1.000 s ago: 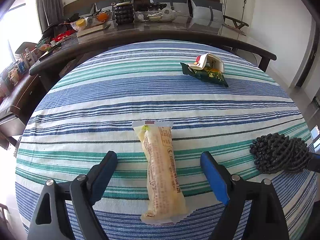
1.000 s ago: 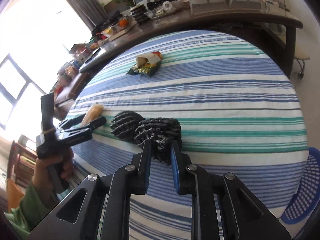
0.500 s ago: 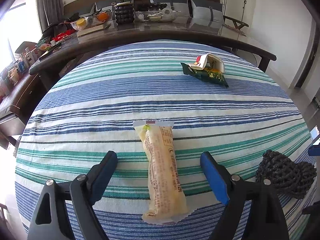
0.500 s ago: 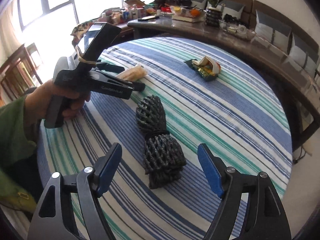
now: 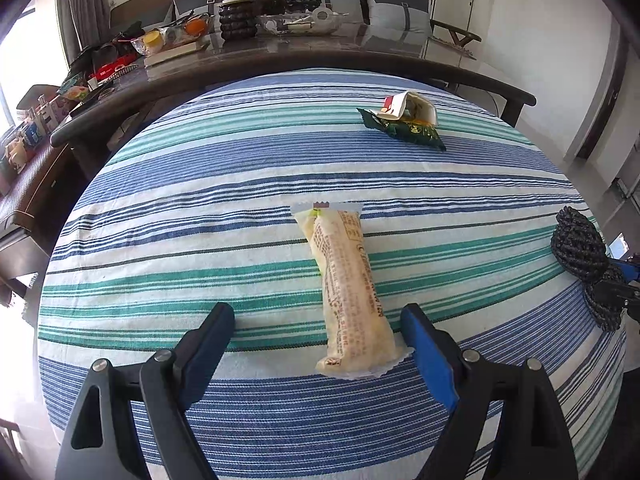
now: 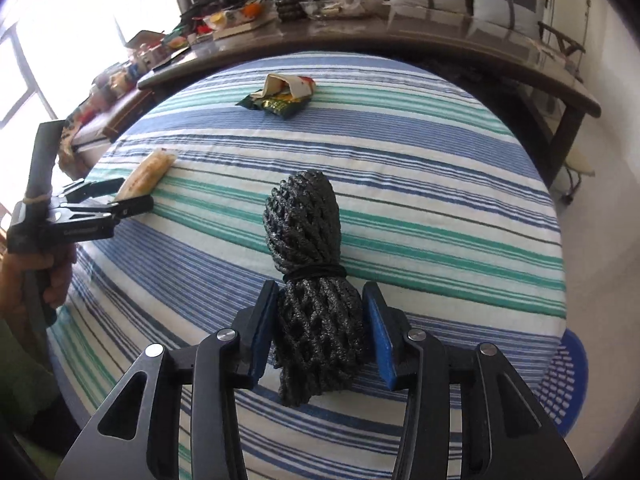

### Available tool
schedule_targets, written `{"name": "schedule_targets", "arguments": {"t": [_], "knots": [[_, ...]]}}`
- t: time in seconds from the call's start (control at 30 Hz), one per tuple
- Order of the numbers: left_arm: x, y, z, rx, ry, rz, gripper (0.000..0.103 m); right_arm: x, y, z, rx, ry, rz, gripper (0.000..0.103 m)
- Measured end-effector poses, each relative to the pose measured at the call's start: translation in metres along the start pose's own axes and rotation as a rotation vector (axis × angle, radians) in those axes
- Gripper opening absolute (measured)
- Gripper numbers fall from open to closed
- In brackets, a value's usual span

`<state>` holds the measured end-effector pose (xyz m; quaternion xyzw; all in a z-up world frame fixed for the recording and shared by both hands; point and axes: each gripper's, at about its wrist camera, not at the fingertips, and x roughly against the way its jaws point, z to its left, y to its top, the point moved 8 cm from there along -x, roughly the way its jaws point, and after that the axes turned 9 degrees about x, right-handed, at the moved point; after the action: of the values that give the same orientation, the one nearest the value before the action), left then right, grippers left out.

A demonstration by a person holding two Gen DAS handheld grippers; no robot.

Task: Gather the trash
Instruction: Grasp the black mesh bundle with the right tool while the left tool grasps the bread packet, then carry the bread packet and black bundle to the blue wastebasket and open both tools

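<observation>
On the striped tablecloth point(image 5: 200, 208) lies a long yellow snack wrapper point(image 5: 348, 292). My left gripper point(image 5: 316, 312) stands open around its near end, closer to the right finger, touching nothing. A black foam net bundle point(image 6: 304, 216), tied with a band, lies in front of my right gripper point(image 6: 320, 292). The right jaws are closing, and both blue pads touch the near half of the bundle. That bundle point(image 5: 580, 252) shows at the right edge of the left wrist view. A green packet with a torn white carton point(image 5: 404, 120) lies at the far side.
A blue plastic basket point(image 6: 568, 380) stands on the floor past the table's right edge. A dark, cluttered table point(image 5: 280, 52) curves behind the striped one. A hand point(image 6: 24, 280) in a green sleeve holds the left gripper point(image 6: 120, 204) over the wrapper point(image 6: 148, 172).
The right gripper opened wide, swung round to face the net bundle lengthwise, and has closed in on its near half. The left gripper shifted slightly left of the wrapper.
</observation>
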<state>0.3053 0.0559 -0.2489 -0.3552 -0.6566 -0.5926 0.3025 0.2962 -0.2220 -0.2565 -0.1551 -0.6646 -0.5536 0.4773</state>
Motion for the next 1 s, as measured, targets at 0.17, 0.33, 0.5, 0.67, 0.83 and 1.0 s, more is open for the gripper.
{"name": "schedule_targets", "arguments": {"t": [0.17, 0.33, 0.5, 0.67, 0.83, 1.0], "knots": [[0.005, 0.007, -0.010, -0.005, -0.058, -0.029, 0.087, 0.006, 0.009, 0.012, 0.093, 0.013, -0.012, 0.066], [0.000, 0.013, -0.025, -0.046, -0.046, -0.043, 0.086, -0.003, 0.014, 0.024, 0.228, -0.020, 0.015, 0.067], [-0.008, 0.012, -0.025, -0.044, -0.041, -0.020, 0.043, -0.011, 0.014, 0.018, 0.243, -0.054, 0.049, 0.032], [-0.003, 0.012, -0.025, -0.014, -0.093, -0.018, 0.022, 0.005, 0.016, 0.008, 0.167, -0.047, 0.006, 0.032], [0.010, 0.008, -0.048, -0.041, -0.185, -0.030, 0.020, 0.015, 0.011, 0.002, 0.124, -0.029, -0.008, 0.032], [0.008, -0.005, -0.074, -0.089, -0.222, 0.003, 0.020, 0.000, -0.007, 0.000, 0.193, -0.098, 0.075, 0.035]]}}
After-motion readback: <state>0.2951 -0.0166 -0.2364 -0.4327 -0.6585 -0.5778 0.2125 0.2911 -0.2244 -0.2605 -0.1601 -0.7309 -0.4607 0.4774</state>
